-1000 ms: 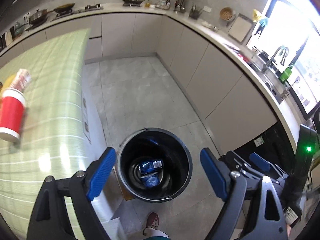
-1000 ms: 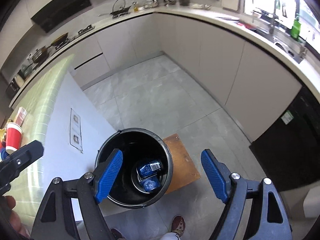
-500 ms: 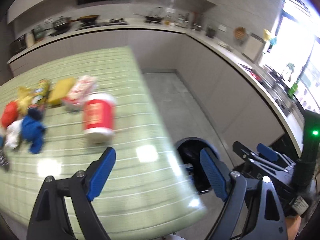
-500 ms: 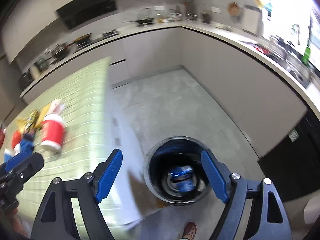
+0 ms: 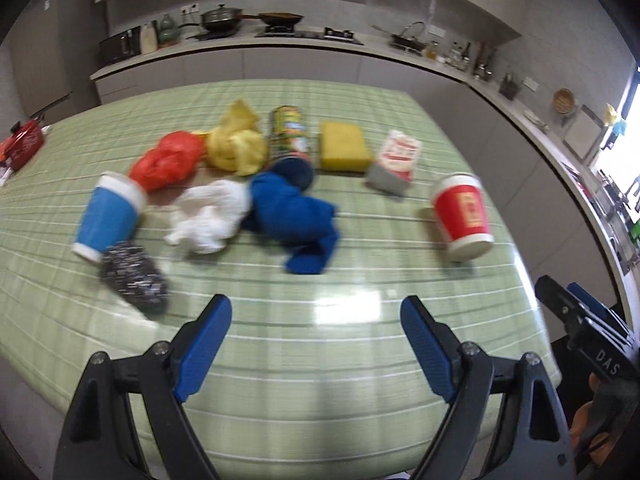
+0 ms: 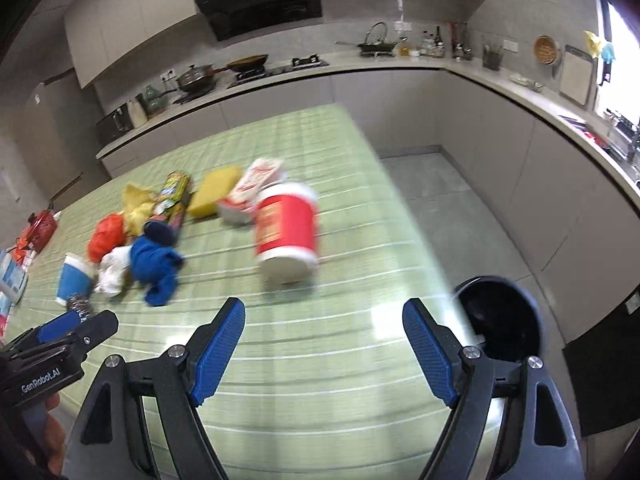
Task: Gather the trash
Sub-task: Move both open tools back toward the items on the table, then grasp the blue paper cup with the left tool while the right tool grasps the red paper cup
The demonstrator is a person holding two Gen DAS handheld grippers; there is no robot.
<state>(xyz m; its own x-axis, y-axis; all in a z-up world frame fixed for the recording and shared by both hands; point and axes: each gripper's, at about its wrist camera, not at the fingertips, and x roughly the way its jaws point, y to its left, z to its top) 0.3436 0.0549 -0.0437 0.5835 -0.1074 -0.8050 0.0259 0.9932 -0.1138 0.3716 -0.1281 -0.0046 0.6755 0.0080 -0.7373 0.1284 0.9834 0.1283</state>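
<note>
Trash lies scattered over the green checked table (image 5: pixel 320 380): a red paper cup (image 5: pixel 464 216) on its side near the right edge, a blue cup (image 5: pixel 106 216), a crumpled blue cloth or bag (image 5: pixel 296 216), white tissue (image 5: pixel 208 216), red and yellow wrappers, a snack can (image 5: pixel 290 136), a yellow sponge (image 5: pixel 344 146) and a red-and-white carton (image 5: pixel 396 160). The left gripper (image 5: pixel 316 344) and right gripper (image 6: pixel 324 344) both hover above the near edge with fingers spread wide, holding nothing. The black bin (image 6: pixel 504 320) stands on the floor just past the table's right end.

The red cup is probably the easiest next pick for the right gripper: straddle its body across the width and close gently so the paper wall does not crush.

Motion blur smears the labels, the dark speckled item (image 5: pixel 132 280) beside the blue cup is hard to identify, and the bin's contents are hidden.
</note>
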